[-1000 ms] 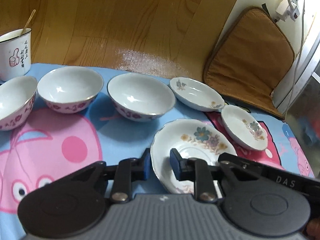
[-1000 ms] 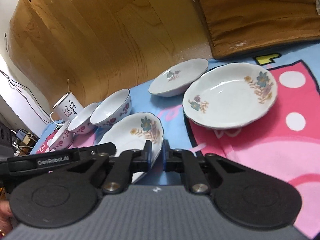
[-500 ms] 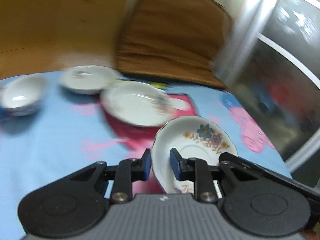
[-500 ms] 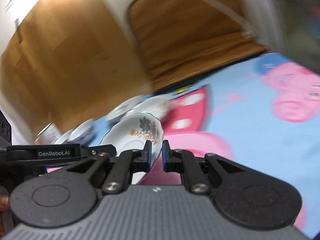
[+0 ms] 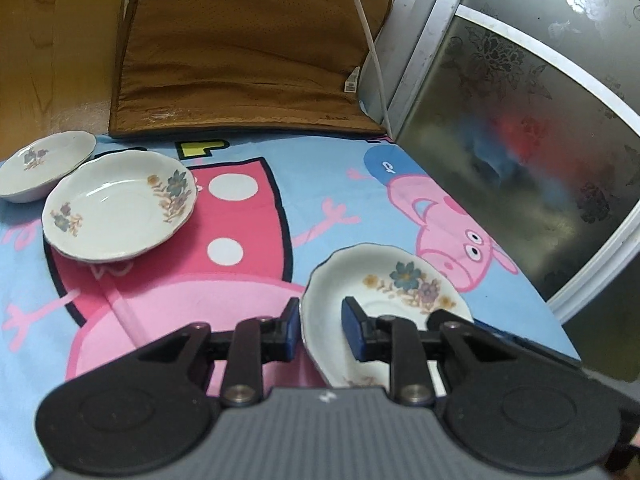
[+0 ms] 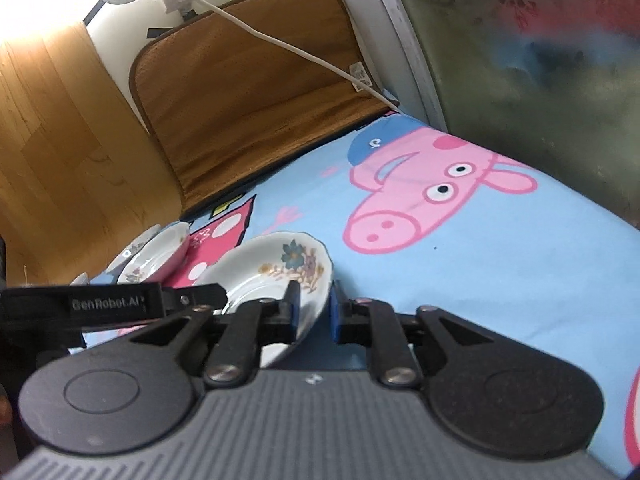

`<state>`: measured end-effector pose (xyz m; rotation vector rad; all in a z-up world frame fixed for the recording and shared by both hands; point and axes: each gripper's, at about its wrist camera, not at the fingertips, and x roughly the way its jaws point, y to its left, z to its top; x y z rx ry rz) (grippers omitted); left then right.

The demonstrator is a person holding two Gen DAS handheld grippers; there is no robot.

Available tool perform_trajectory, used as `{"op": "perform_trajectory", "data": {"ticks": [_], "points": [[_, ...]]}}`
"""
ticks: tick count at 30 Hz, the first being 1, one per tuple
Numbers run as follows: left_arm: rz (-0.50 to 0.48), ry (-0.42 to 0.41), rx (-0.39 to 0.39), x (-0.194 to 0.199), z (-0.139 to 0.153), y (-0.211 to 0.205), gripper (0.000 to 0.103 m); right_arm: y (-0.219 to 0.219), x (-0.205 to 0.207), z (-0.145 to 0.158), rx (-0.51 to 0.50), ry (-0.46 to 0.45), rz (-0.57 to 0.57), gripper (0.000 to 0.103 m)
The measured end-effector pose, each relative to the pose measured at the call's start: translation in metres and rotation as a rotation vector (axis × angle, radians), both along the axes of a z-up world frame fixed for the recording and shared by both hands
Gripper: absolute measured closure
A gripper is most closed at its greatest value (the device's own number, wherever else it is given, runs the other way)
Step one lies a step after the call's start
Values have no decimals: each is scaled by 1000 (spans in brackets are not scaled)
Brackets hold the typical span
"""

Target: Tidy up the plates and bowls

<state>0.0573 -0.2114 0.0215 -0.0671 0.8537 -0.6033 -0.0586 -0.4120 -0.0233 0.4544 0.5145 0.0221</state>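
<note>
My left gripper (image 5: 320,328) is shut on the left rim of a white flowered plate (image 5: 396,284), one finger inside it and one outside. My right gripper (image 6: 314,308) is shut on the right rim of the same plate (image 6: 276,268). Both hold it just above the blue cartoon cloth (image 5: 328,176), near the pink pig face. A second flowered plate (image 5: 120,210) lies on the cloth at the left, with a smaller dish (image 5: 44,160) behind it; both also show in the right wrist view (image 6: 160,256). The bowls are out of view.
A brown padded mat (image 5: 240,48) leans at the back with a white cable (image 5: 372,52) across it. A frosted glass door with a metal frame (image 5: 540,120) borders the cloth on the right. Wooden panelling (image 6: 60,140) stands at the left.
Both grippers have carried the flowered plate to the right, away from the bowls and the cup, to the pig-face end of the cloth near the glass door.
</note>
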Motion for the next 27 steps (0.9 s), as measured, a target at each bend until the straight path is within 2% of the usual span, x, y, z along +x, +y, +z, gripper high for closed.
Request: {"op": "perform_trajectory", "data": {"ticks": [1,3,7,9,12,14,18,23,27], "points": [[0,-13,-2,-2,3,3,79,2,0,1,-13,-10,-6,68],[-1,-47,-22,-6,13,14,78,3,-4,5,-46,-47,-50,62],[70,-129,-74,-15,33,65,71,2,-13,20,-51,-120,-100,62],[134,-164,-62,-18,37,95,71,8,-15,29,-31,-149,-73,62],[244,-198,-30,-21,33,144,71,30,-7,40,22,-156,47,63],[299,-207,-11,-22,28,172,71,50,8,44,59,-136,141,63],[373,-211,-5,-24,12,216,71,82,52,54,61,-75,243,63],[388,-174,-54,-20,-8,238,71,99,126,59,-1,76,202,63],[334,-224,-112,-25,-5,241,64,103,164,43,-31,206,161,63]]}}
